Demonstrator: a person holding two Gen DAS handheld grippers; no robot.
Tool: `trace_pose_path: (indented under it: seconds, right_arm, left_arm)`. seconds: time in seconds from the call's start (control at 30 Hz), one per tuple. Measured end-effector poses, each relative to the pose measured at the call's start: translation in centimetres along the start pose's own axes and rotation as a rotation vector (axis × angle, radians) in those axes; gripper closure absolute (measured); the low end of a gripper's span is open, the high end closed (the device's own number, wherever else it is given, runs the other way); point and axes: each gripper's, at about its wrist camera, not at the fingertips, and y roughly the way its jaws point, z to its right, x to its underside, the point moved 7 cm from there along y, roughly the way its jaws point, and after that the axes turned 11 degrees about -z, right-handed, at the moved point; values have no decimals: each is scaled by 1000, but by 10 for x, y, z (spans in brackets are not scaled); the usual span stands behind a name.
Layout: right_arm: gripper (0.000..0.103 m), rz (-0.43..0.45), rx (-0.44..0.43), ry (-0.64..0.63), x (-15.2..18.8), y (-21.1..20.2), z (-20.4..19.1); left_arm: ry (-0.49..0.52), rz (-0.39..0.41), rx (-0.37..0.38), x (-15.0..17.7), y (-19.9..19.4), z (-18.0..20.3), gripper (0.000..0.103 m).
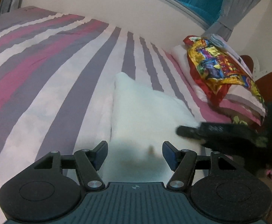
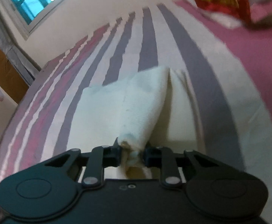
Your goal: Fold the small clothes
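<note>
White cloth [image 2: 128, 108] on the striped bed [image 1: 42, 78]

Right gripper [image 2: 131, 154] clamped on its near corner — left gripper [image 1: 135, 155] fingers apart, empty, above it.

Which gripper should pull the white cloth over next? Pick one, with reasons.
Right. The right gripper is already pinched on a bunched corner of the soft white cloth garment, while the left gripper stands open above it, holding nothing.
</note>
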Motion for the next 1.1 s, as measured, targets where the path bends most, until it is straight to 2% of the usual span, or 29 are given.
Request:
trace_pose_path:
  seconds: [0.13, 0.23, 0.27, 0.3, 0.33, 0.37, 0.4, 0.5, 0.53, 0.57, 0.7, 0.8, 0.87, 1.03, 1.1]
  right_arm:
    - [82, 53, 62, -77, -5, -21, 1]
    - [82, 61, 89, -94, -8, -28, 11]
    - [81, 35, 96, -86, -7, -22, 16]
    - [80, -28, 92, -67, -4, -11, 21]
    - [76, -56, 93, -40, -1, -2, 28]
    - [69, -49, 106, -22, 0, 1, 33]
    - [68, -41, 112, -13, 1, -1, 34]
    - [64, -60, 40, 17, 10, -14, 31]
    - [60, -56, 22, 32, 16, -20, 32]
    - [59, -70, 29, 40, 24, -23, 35]
    - [63, -125, 38, 45, 54, -29, 34]
    - [79, -113, 72, 31, 73, -37, 29]
    - [94, -121, 63, 39, 81, -40, 28]
    - [96, -93, 43, 41, 85, -59, 23]
    - [97, -129, 107, 49, 92, -47, 37]
  left_arm:
    - [25, 7, 9, -8, 10, 14, 40]
    - [44, -31, 11, -3, 26, 23, 40]
    - [37, -54, 2, 1, 33, 23, 40]
    - [24, -95, 0, 7, 43, 22, 40]
    - [13, -131, 3, 13, 51, 20, 40]
    - [12, -139, -14, 17, 55, 18, 40]
    - [22, -135, -27, 19, 55, 16, 40]
    - [21, -140, -18, 20, 51, 14, 40]
    - [13, -143, -20, 20, 50, 12, 40]
    - [10, -146, -24, 20, 50, 10, 40]
    - [15, -168, -38, 30, 51, 5, 40]
    - [42, -173, -47, 36, 50, 10, 40]
    - [40, -181, -44, 38, 48, 12, 40]
    - [45, -197, -22, 45, 44, 15, 40]
    - [80, -199, -38, 51, 47, 17, 40]
